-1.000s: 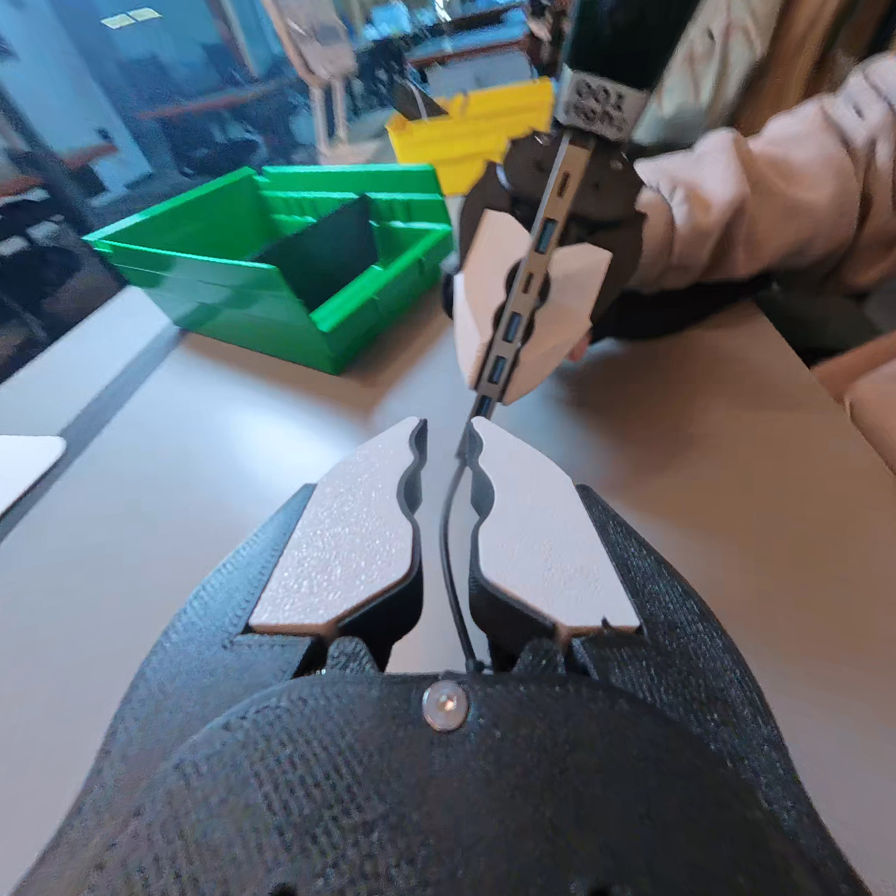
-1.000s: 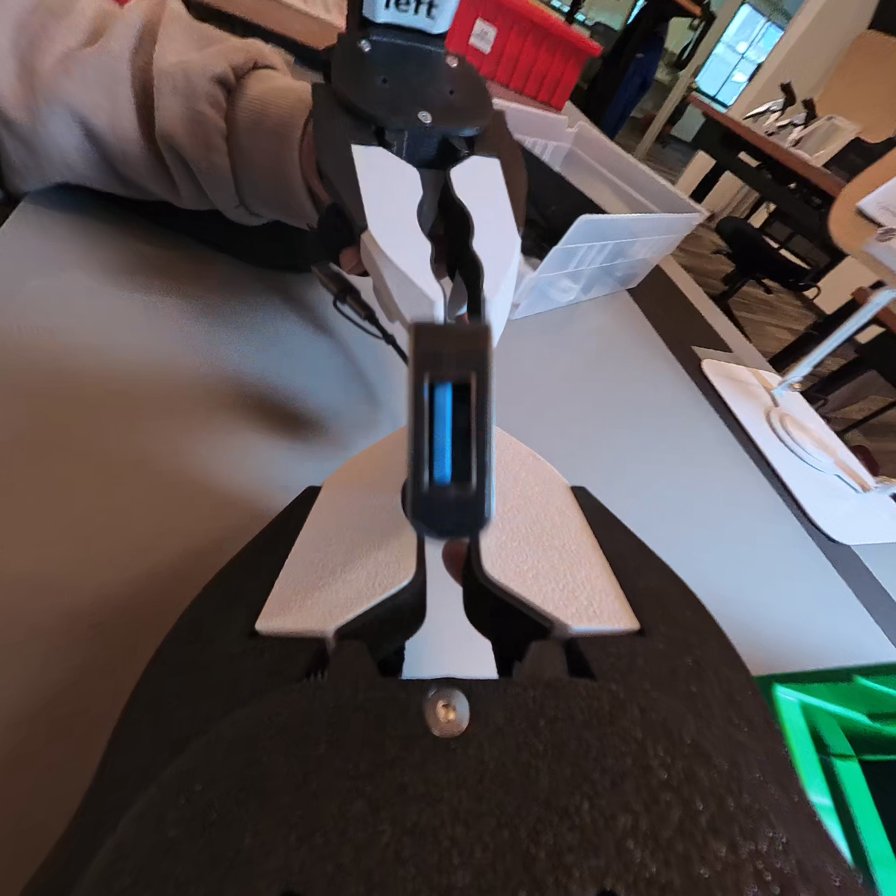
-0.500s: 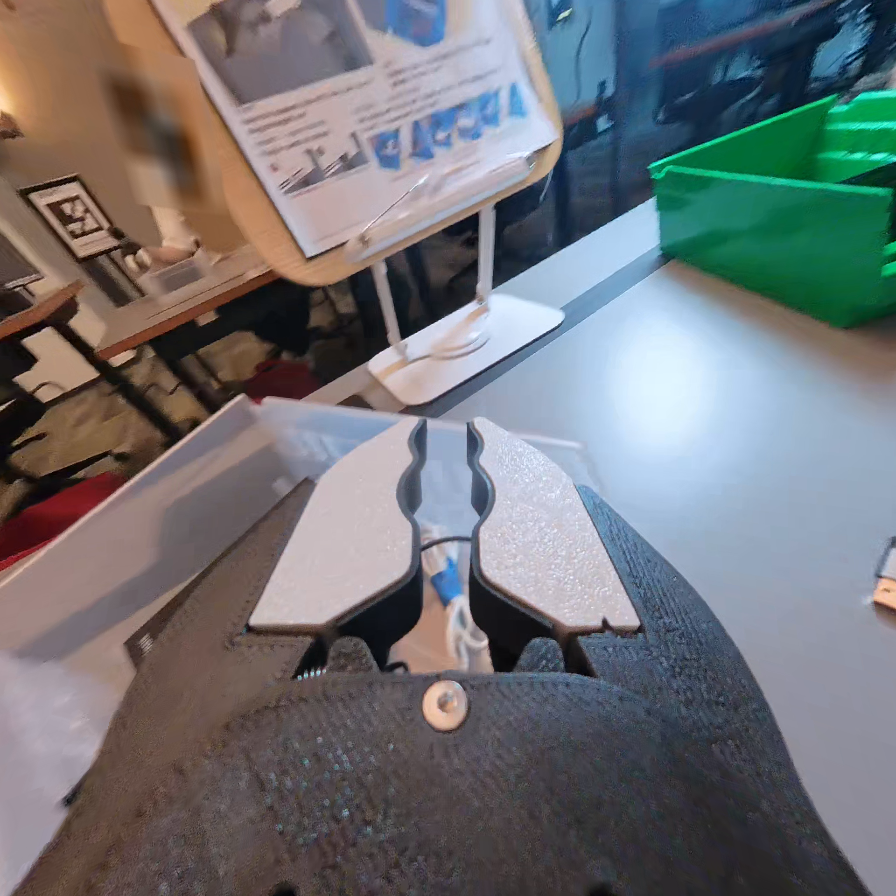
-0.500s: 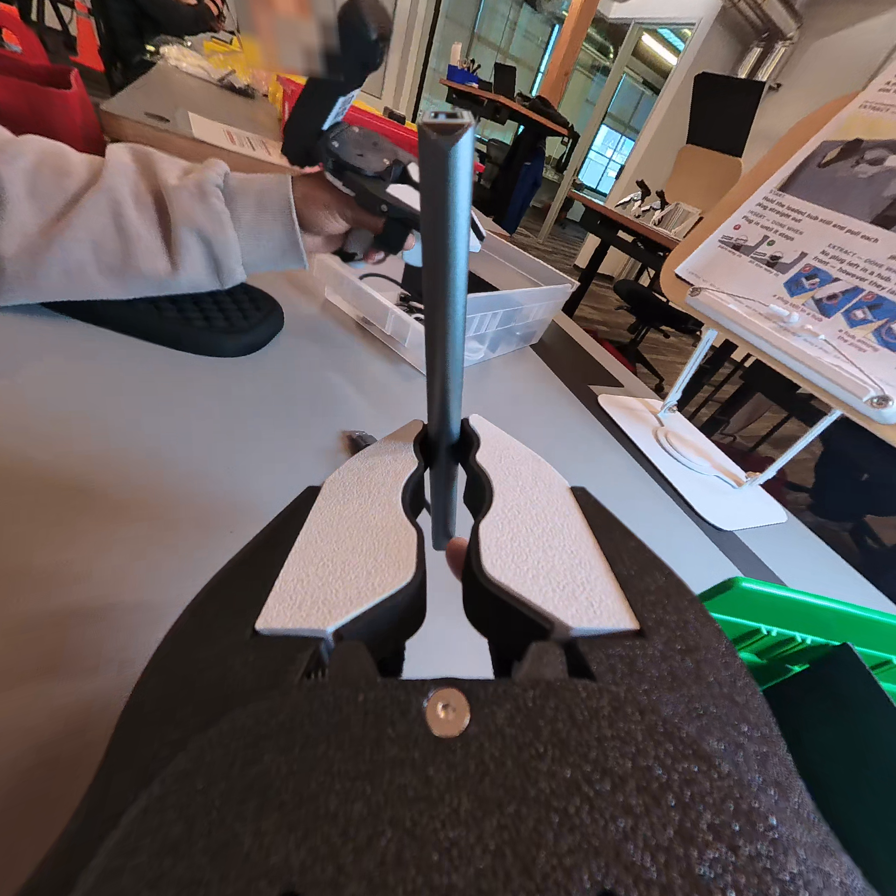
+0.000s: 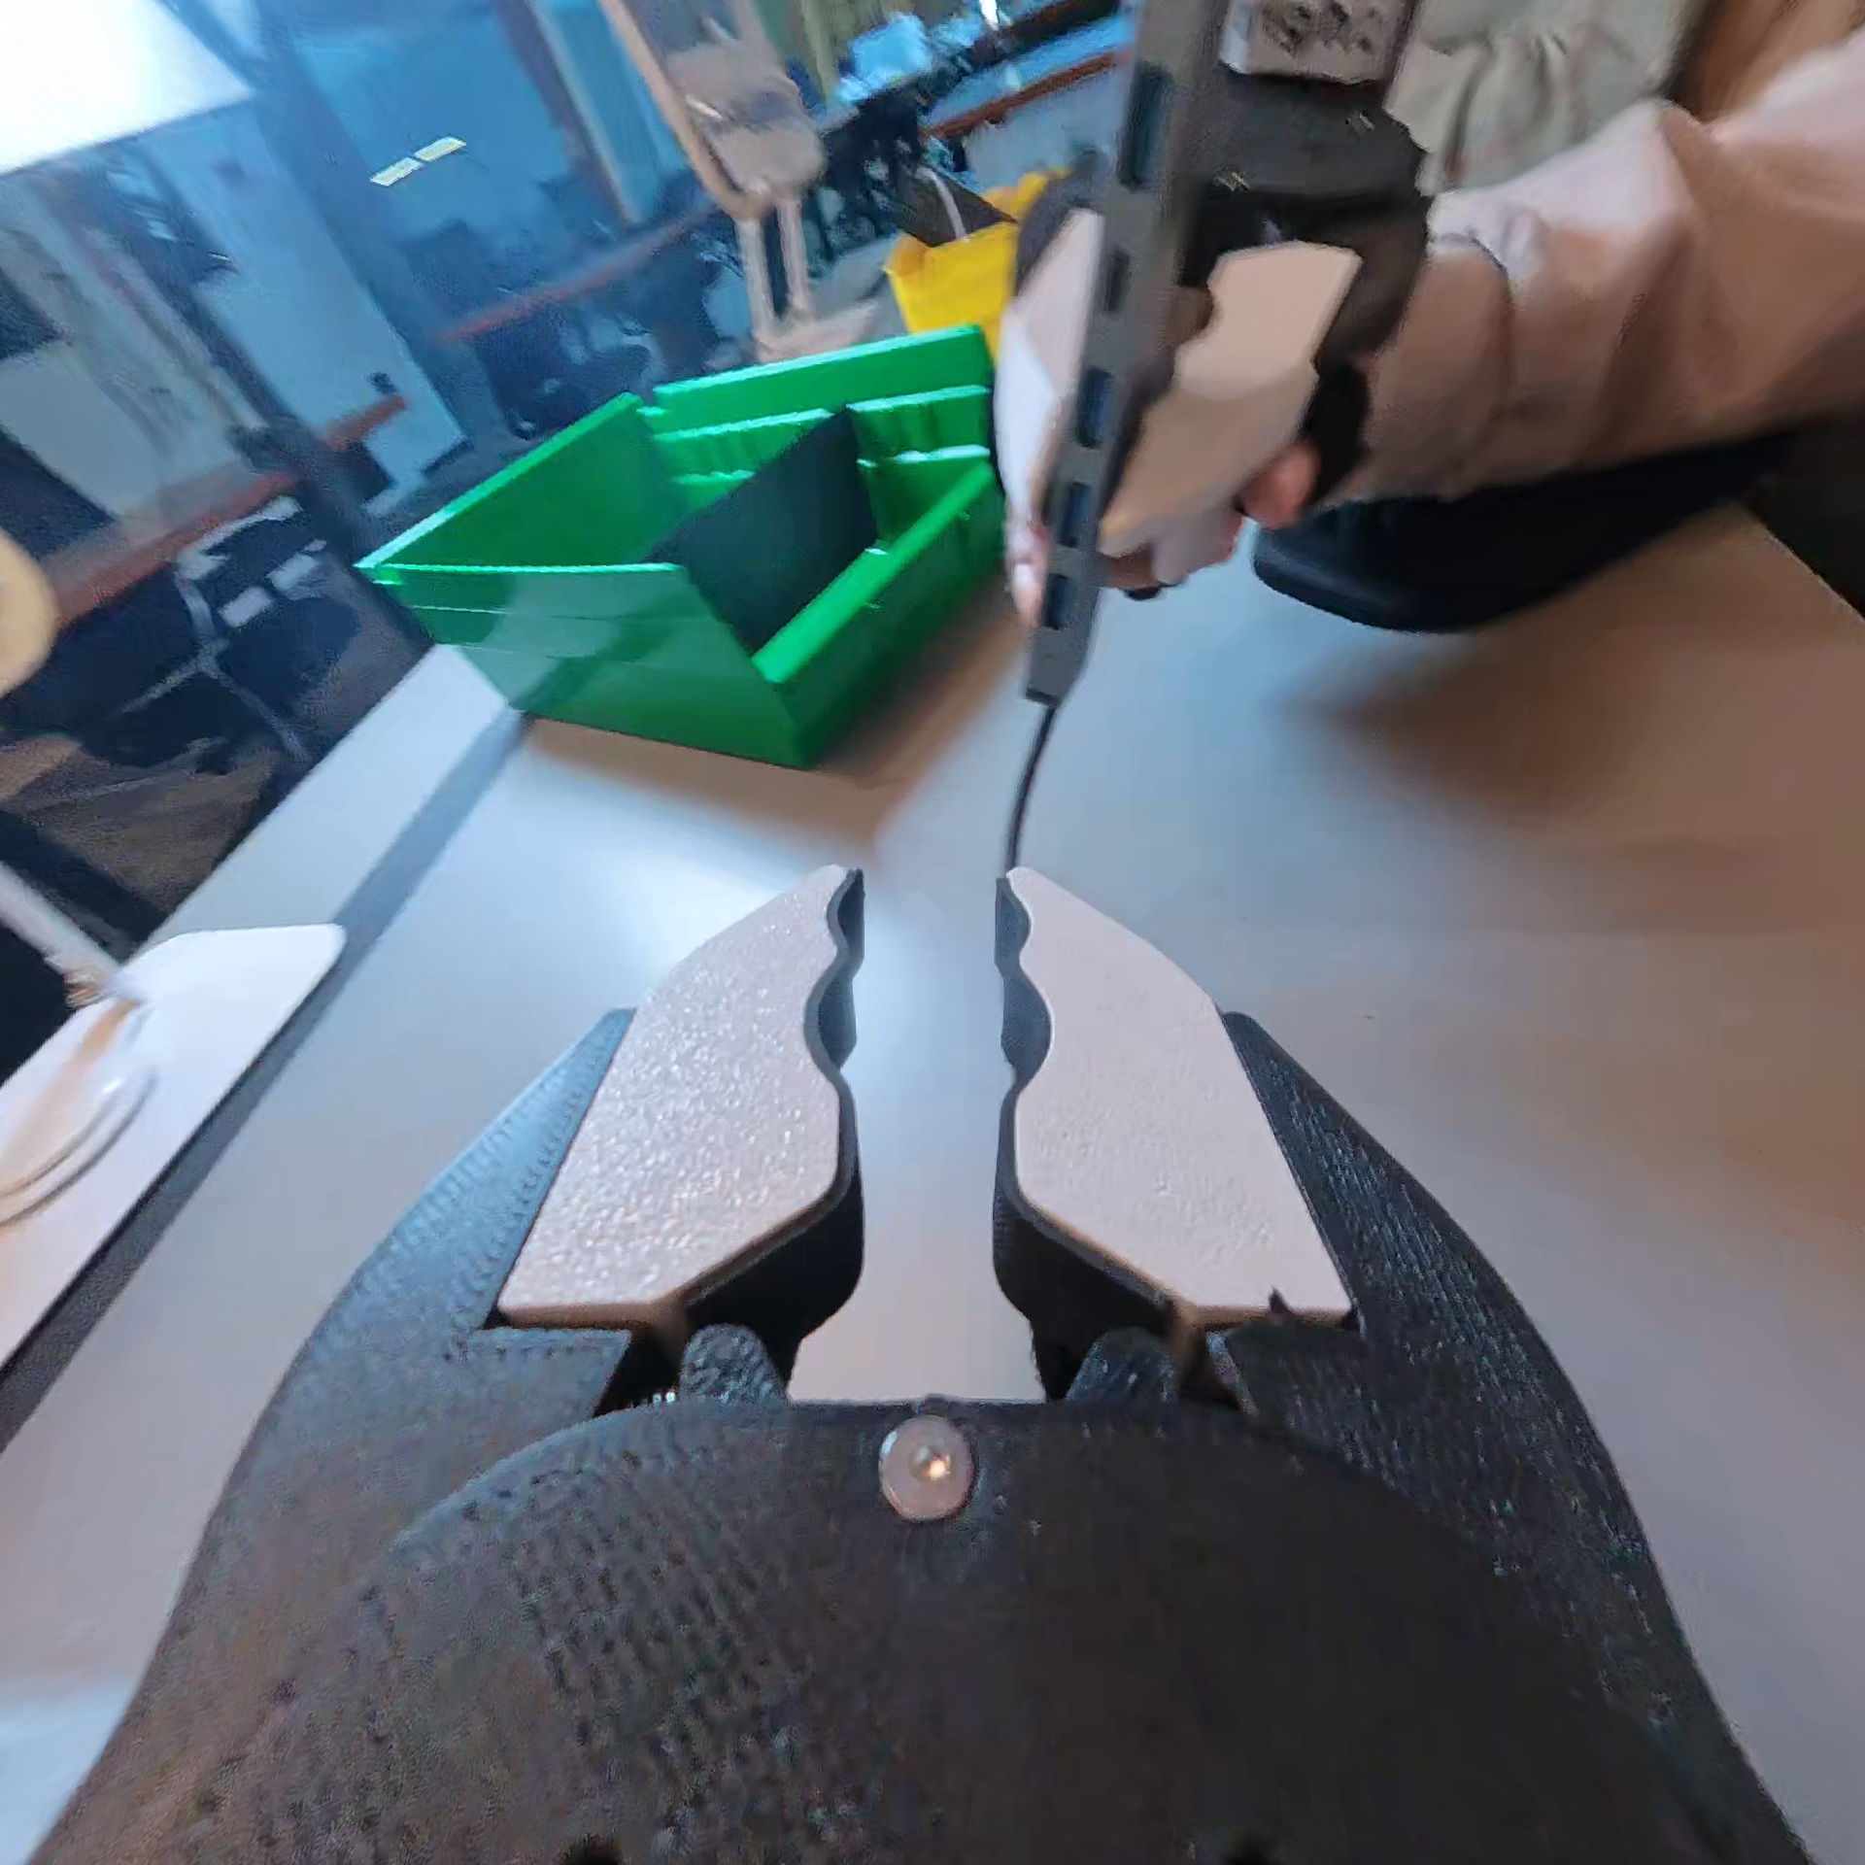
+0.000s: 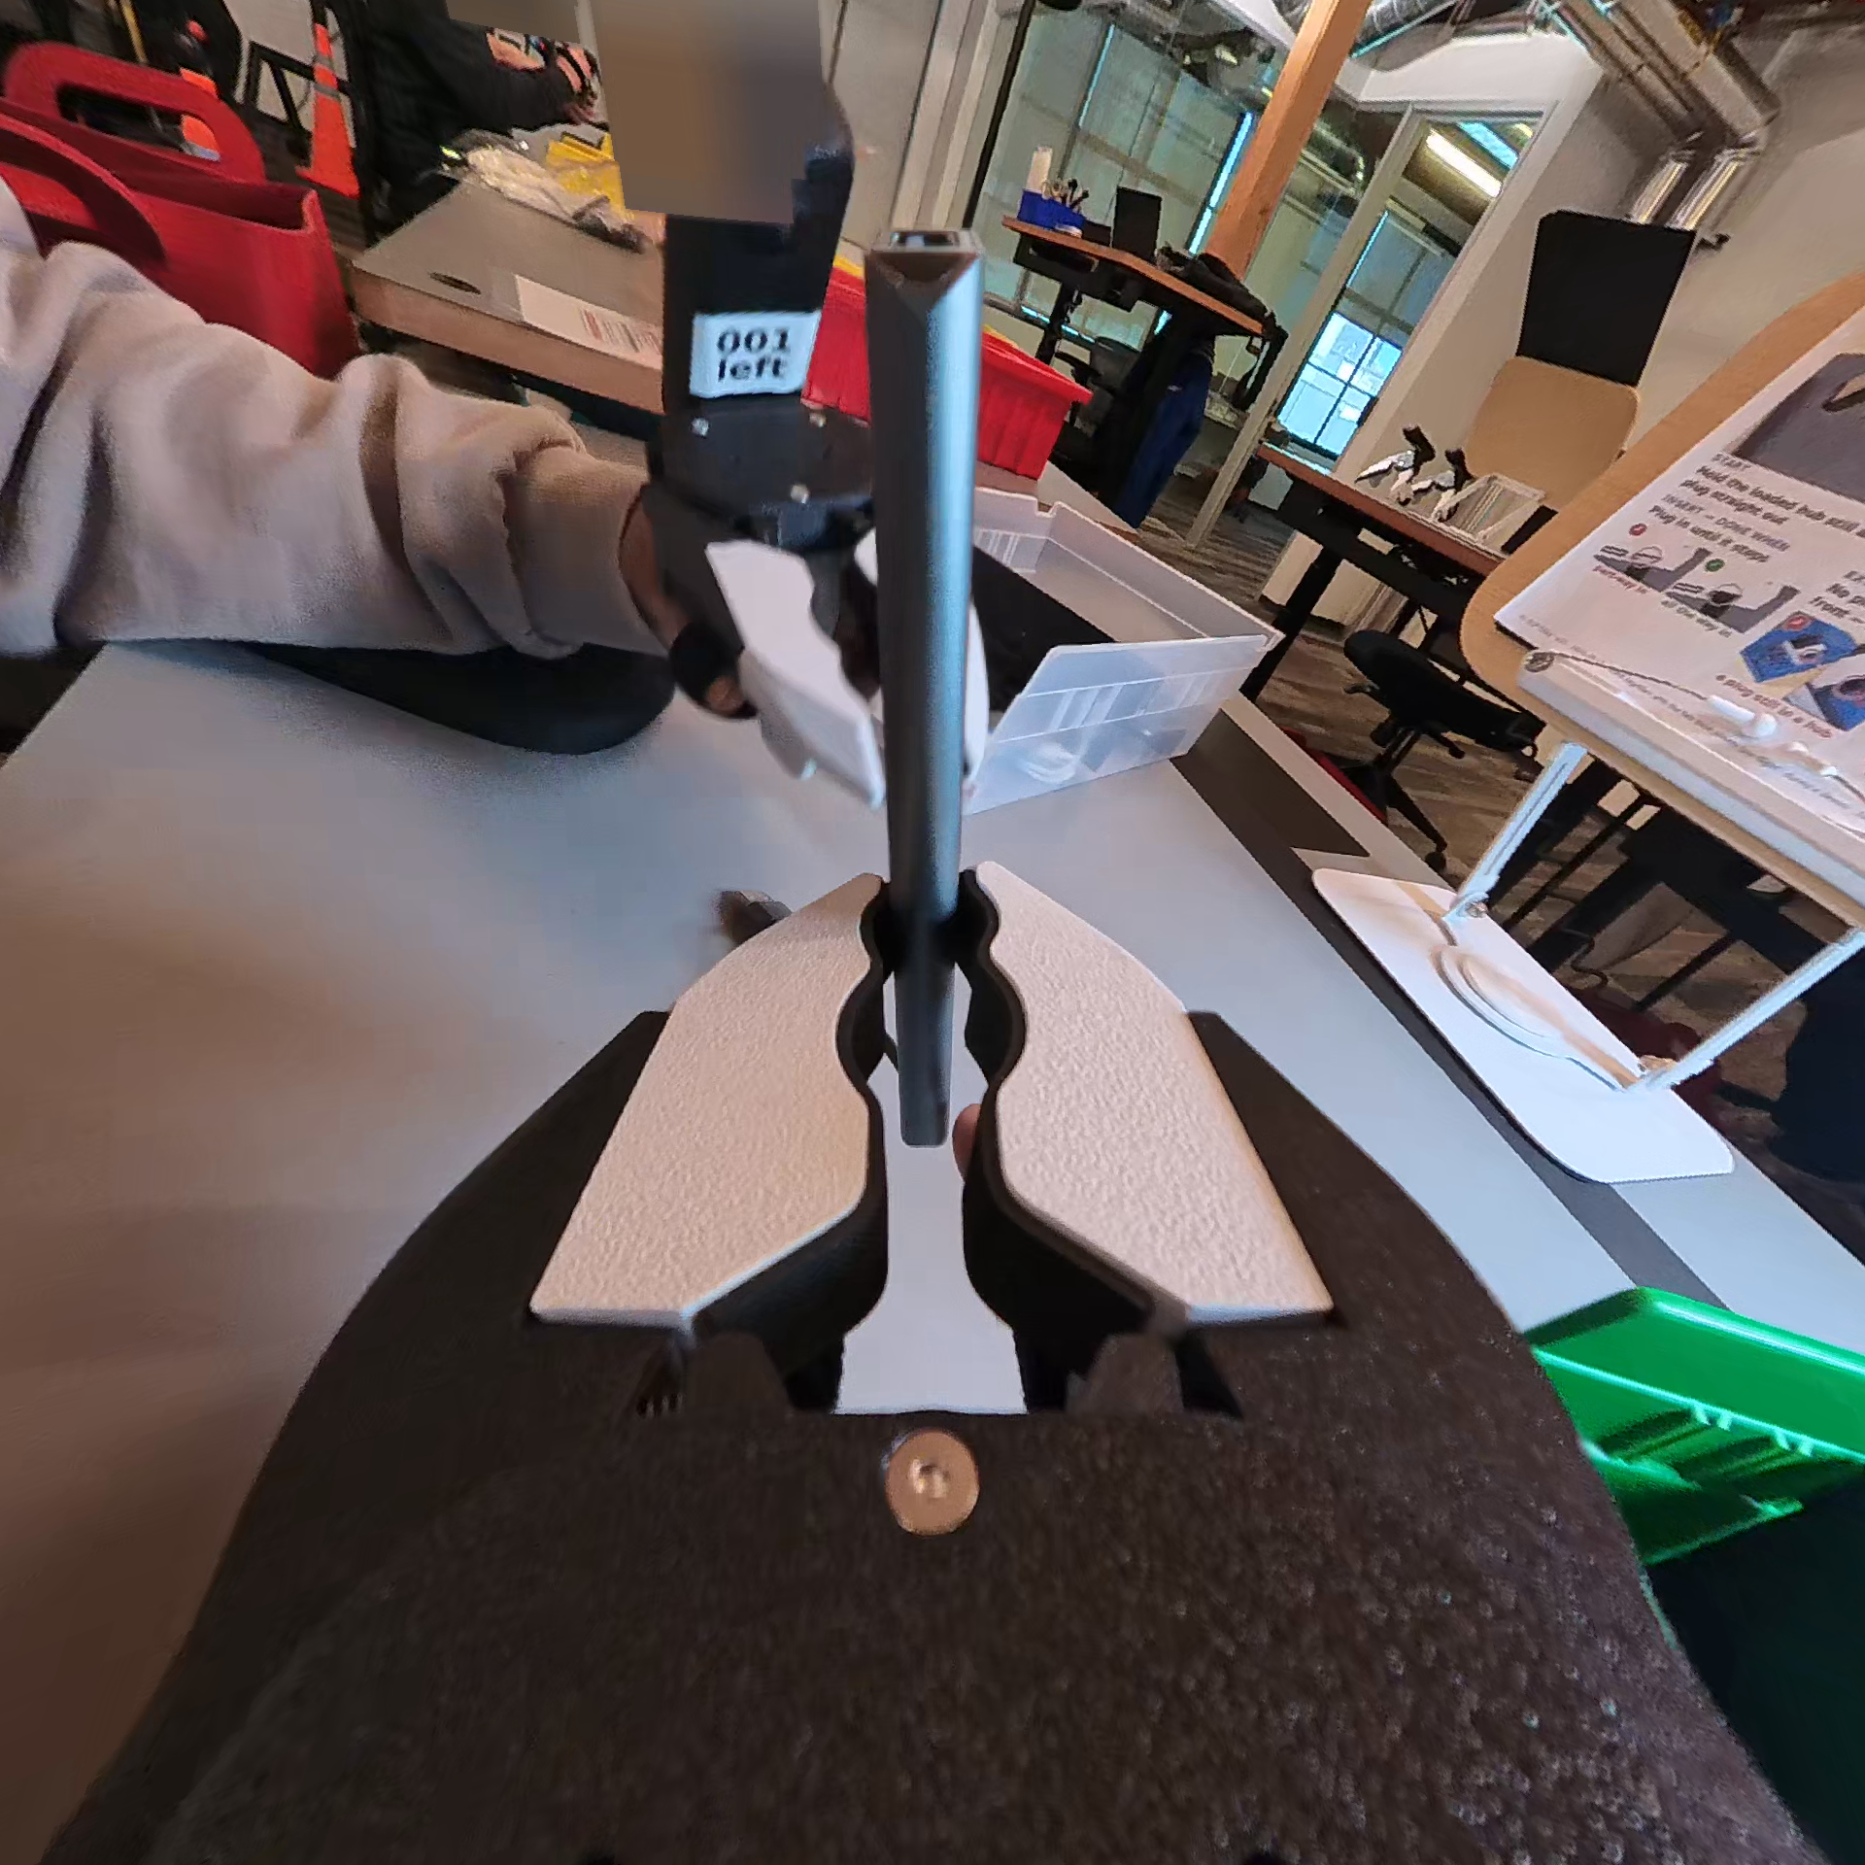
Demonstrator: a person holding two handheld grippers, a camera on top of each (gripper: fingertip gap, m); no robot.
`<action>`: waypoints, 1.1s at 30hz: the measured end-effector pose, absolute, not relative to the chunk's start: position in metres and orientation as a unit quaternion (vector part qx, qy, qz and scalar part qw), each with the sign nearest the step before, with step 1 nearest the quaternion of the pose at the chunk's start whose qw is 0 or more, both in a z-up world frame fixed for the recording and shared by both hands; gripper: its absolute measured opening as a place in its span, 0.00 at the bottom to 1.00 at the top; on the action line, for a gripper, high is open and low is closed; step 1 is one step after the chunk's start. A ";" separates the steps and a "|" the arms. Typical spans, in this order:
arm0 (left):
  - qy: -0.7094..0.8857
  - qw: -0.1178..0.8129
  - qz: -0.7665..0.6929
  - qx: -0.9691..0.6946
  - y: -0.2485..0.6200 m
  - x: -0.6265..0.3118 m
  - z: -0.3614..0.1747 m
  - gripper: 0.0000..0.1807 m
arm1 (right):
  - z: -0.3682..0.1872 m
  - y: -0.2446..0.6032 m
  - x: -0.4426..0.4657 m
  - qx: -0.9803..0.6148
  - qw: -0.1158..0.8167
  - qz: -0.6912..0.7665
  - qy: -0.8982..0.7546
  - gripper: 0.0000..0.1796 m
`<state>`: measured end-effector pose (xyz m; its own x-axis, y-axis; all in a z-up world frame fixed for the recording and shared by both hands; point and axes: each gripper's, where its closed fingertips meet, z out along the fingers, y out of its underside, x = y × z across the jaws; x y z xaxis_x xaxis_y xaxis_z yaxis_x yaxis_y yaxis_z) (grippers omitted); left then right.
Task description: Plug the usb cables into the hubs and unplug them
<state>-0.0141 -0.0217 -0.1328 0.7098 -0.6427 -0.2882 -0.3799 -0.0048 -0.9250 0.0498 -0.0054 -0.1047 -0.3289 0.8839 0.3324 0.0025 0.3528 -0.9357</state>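
A grey usb hub (image 6: 920,646) is held upright above the table (image 6: 303,908) between the closed fingers of the right gripper (image 6: 926,908), its black cable (image 5: 1024,797) hanging, while the left gripper (image 5: 928,888) is kept narrowly parted and empty.

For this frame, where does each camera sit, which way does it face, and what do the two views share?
Left wrist view: on the left gripper, empty, facing the green bin and the right gripper clamping the hub; a sleeve shows.
Right wrist view: on the right gripper, looking along the upright hub toward the left gripper and the clear tray.
Shared: the cameras face each other; both show the hub, the green bin and the table.
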 end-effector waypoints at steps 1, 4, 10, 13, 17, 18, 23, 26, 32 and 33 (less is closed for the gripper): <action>0.379 0.593 -0.113 -0.701 -0.022 -0.004 -0.140 0.14 | -0.104 -0.007 0.050 -0.329 0.474 0.469 -0.669 0.06; 0.393 0.574 -0.128 -0.707 -0.022 0.016 -0.155 0.15 | -0.105 -0.013 0.048 -0.325 0.469 0.479 -0.667 0.06; 0.425 0.544 -0.105 -0.716 -0.020 0.031 -0.175 0.14 | -0.115 -0.023 0.043 -0.322 0.470 0.454 -0.685 0.06; 0.430 0.533 -0.101 -0.721 -0.020 0.032 -0.183 0.13 | -0.111 -0.025 0.043 -0.318 0.476 0.458 -0.680 0.06; 0.426 0.542 -0.102 -0.717 -0.020 0.033 -0.177 0.15 | -0.106 -0.023 0.043 -0.316 0.491 0.455 -0.672 0.06; 0.419 0.553 -0.105 -0.712 -0.020 0.032 -0.170 0.16 | -0.110 -0.024 0.044 -0.317 0.481 0.447 -0.684 0.06; 0.384 0.629 -0.131 -0.663 -0.027 0.030 -0.119 0.20 | -0.113 -0.024 0.042 -0.312 0.501 0.388 -0.708 0.06; 0.422 0.652 -0.096 -0.622 -0.038 0.045 -0.102 0.20 | -0.123 -0.019 0.037 -0.292 0.539 0.271 -0.742 0.06; 0.500 0.627 0.015 -0.597 -0.042 0.057 -0.116 0.08 | -0.140 -0.020 0.034 -0.255 0.560 0.140 -0.776 0.06; 0.502 0.629 0.005 -0.594 -0.044 0.058 -0.114 0.08 | -0.140 -0.023 0.034 -0.249 0.558 0.153 -0.777 0.06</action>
<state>0.0578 -0.0444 -0.1144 0.4957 -0.5898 -0.6376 -0.6031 0.2945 -0.7413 0.0344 -0.0229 -0.1397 -0.2545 0.5571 0.7905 0.2167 0.8295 -0.5147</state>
